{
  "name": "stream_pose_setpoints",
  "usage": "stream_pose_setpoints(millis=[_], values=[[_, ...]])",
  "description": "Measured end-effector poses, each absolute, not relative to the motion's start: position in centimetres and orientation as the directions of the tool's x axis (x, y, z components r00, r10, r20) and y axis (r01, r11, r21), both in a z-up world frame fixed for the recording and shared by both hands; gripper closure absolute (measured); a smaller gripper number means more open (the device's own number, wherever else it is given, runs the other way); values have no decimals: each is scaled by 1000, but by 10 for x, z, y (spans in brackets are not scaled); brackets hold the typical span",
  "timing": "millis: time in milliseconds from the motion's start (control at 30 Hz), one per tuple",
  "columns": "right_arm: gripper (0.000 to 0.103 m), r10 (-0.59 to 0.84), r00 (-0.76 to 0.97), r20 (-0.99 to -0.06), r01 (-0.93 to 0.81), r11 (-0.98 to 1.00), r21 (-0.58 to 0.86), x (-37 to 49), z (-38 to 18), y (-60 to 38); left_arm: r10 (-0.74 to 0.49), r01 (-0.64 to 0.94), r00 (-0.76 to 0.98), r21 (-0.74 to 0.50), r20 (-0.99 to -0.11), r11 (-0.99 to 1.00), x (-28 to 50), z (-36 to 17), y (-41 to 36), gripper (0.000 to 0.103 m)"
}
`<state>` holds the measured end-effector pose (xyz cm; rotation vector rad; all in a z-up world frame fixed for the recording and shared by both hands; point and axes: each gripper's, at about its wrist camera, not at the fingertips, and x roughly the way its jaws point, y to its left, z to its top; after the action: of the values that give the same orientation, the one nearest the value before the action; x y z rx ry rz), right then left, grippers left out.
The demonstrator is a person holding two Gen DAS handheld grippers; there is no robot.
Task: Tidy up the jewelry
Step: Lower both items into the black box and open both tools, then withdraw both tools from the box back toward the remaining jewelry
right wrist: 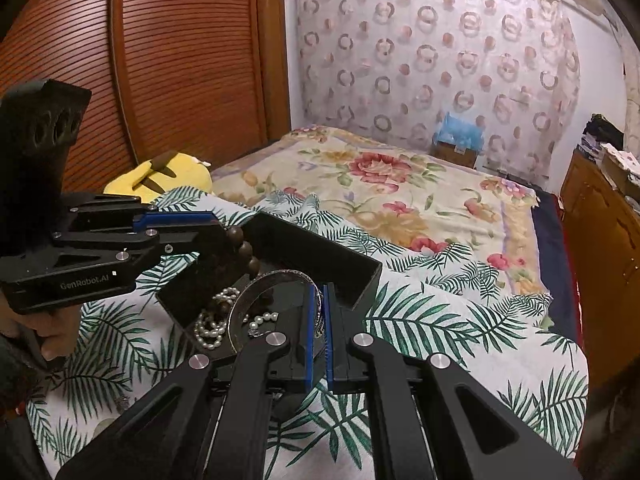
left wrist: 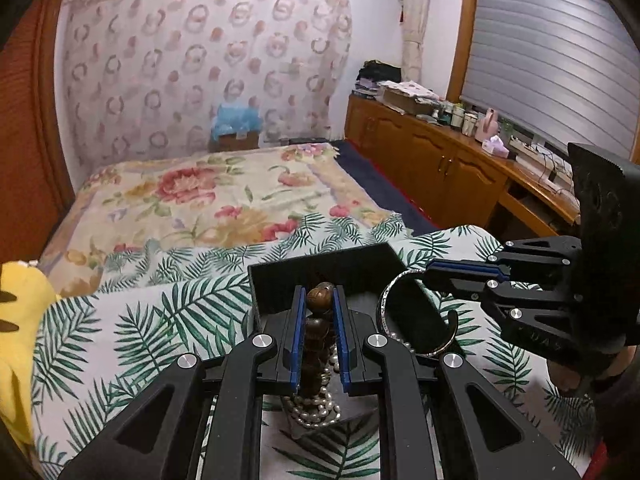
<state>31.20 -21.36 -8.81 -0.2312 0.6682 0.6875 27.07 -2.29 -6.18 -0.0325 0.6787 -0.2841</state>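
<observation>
A black open box [left wrist: 320,270] [right wrist: 320,254] lies on the palm-leaf bedspread. My left gripper [left wrist: 318,300] [right wrist: 222,232] is shut on a brown wooden bead bracelet [left wrist: 318,320] [right wrist: 244,248] and holds it above the box. My right gripper [right wrist: 319,300] [left wrist: 424,274] is shut on a silver bangle [right wrist: 272,280] [left wrist: 390,292], held upright over the box. A white pearl string [left wrist: 316,410] [right wrist: 214,326] lies in the box under both.
The palm-leaf spread [right wrist: 440,320] covers the near bed, with a floral blanket [left wrist: 208,196] beyond. A yellow plush toy [right wrist: 168,176] [left wrist: 16,320] lies at the left. A wooden cabinet [left wrist: 440,152] with clutter runs along the right wall.
</observation>
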Motion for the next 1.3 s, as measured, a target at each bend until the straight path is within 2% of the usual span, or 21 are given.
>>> stream_pose_setpoints(millis=[133, 267, 300, 400, 467, 500, 567, 867, 1300], values=[[98, 501, 576, -646, -649, 761, 12, 319, -89, -209, -286, 234, 748, -166, -599, 958, 271, -63, -9, 86], [98, 490, 567, -662, -656, 755, -2, 324, -93, -198, -283, 215, 757, -184, -589, 959, 270, -62, 3, 73], [98, 488, 565, -665, -658, 753, -6, 326, -95, -195, -282, 213, 758, -186, -588, 959, 270, -62, 4, 73], [97, 465, 566, -681, -666, 745, -45, 330, -101, -183, -259, 201, 761, -163, -595, 966, 270, -63, 4, 68], [97, 449, 568, -690, -668, 741, -68, 331, -106, -177, -243, 197, 765, -142, -596, 970, 269, -64, 4, 59], [97, 445, 569, -692, -668, 741, -73, 332, -108, -175, -238, 196, 767, -137, -596, 971, 268, -64, 4, 58], [97, 438, 566, -698, -666, 742, -74, 336, -111, -173, -234, 192, 769, -135, -595, 972, 268, -64, 6, 49], [96, 447, 584, -677, -641, 766, -48, 334, -100, -182, -202, 171, 781, -109, -591, 979, 267, -61, 9, 29], [96, 432, 592, -680, -585, 811, 6, 256, -96, -239, -192, 189, 799, -65, -570, 980, 253, -41, -6, 15]])
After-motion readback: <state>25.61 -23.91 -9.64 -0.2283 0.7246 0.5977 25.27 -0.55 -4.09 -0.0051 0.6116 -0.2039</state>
